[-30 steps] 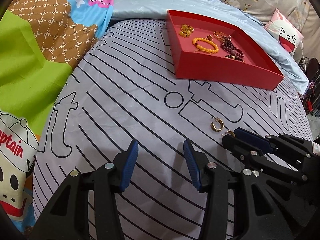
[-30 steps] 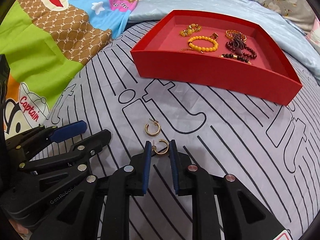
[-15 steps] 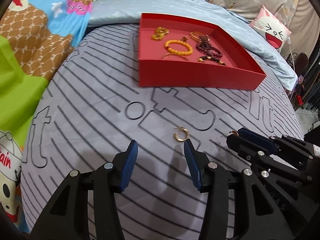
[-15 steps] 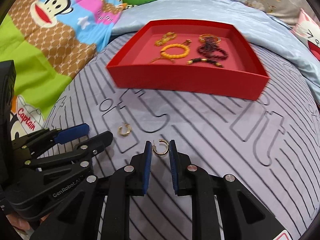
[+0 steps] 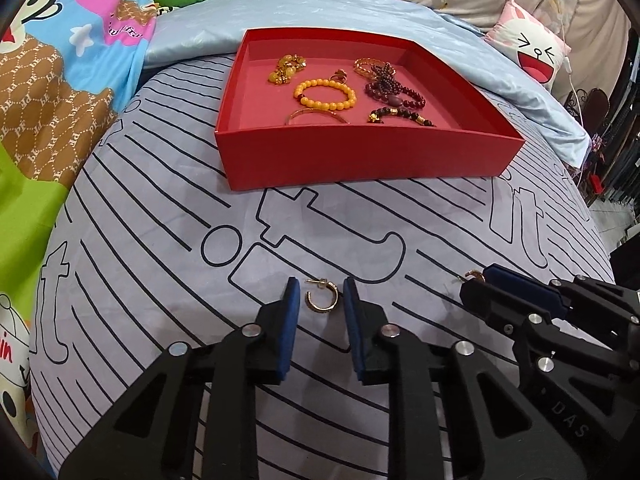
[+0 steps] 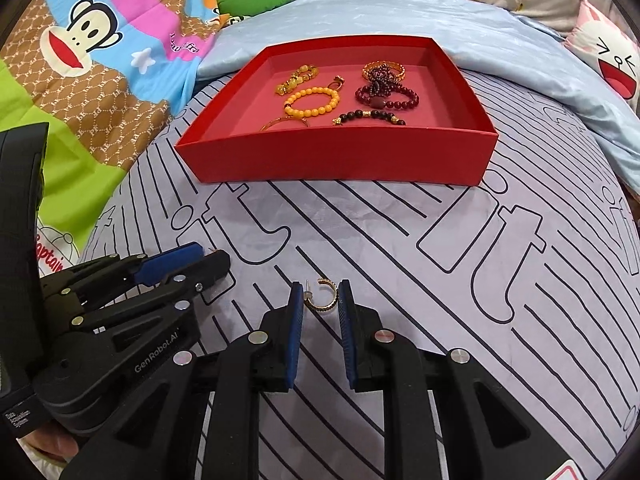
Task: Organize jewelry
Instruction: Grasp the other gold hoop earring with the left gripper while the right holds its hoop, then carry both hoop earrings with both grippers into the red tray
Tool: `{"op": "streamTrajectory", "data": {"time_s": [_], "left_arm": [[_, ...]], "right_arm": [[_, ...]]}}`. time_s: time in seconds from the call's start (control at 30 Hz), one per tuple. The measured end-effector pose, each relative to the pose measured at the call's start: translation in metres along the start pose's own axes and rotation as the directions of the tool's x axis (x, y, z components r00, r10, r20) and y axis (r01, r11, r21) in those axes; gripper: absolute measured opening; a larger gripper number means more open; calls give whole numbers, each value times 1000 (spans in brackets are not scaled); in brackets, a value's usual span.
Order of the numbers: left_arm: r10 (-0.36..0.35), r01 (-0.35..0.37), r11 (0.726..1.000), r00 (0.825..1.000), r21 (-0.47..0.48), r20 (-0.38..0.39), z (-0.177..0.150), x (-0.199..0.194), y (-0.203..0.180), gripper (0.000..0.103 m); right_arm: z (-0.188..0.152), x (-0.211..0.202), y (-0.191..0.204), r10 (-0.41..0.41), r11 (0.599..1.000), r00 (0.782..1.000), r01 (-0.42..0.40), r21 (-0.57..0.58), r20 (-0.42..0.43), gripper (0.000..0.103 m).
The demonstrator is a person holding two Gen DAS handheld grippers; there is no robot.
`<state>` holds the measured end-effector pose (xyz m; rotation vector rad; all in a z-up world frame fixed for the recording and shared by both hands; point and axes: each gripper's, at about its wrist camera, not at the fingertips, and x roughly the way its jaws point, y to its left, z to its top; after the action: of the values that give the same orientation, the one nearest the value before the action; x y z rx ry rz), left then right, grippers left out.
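A red tray [image 5: 360,160] [image 6: 340,156] holds several bracelets on the striped bedsheet. One gold hoop earring [image 5: 321,302] lies on the sheet between the pads of my left gripper [image 5: 320,300], whose jaws stand narrowed around it with small gaps. A second gold hoop earring [image 6: 323,298] sits between the pads of my right gripper [image 6: 320,298], which is shut on it; it also shows in the left wrist view [image 5: 474,275] at the right gripper's tip. The left gripper appears at the left of the right wrist view [image 6: 200,258].
A yellow bead bracelet [image 5: 325,94] and dark red beads [image 5: 390,88] lie in the tray. A cartoon quilt [image 6: 80,60] covers the left, a pale blue sheet [image 5: 320,8] and a pink cushion [image 5: 532,52] lie behind and to the right.
My left gripper moved onto the loose earring and its jaws narrowed around it. The right gripper stays shut on its earring and has shifted relative to the tray.
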<state>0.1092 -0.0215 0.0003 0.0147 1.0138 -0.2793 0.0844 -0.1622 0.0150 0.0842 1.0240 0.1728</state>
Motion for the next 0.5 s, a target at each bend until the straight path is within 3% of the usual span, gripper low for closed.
{"op": "streamTrajectory", "data": {"time_s": [0.33,0.5], "left_arm": [[-28,28,1000,1000,2,-2,0,-7,-2,16],[-54,54,998,998,11,31,21,-24,-7,17]], "right_arm": [[2,-8,3,8,1000,1000,-8,2,16,17],[24,-24,-1,23,1000,998,-23,2,61,17]]}}
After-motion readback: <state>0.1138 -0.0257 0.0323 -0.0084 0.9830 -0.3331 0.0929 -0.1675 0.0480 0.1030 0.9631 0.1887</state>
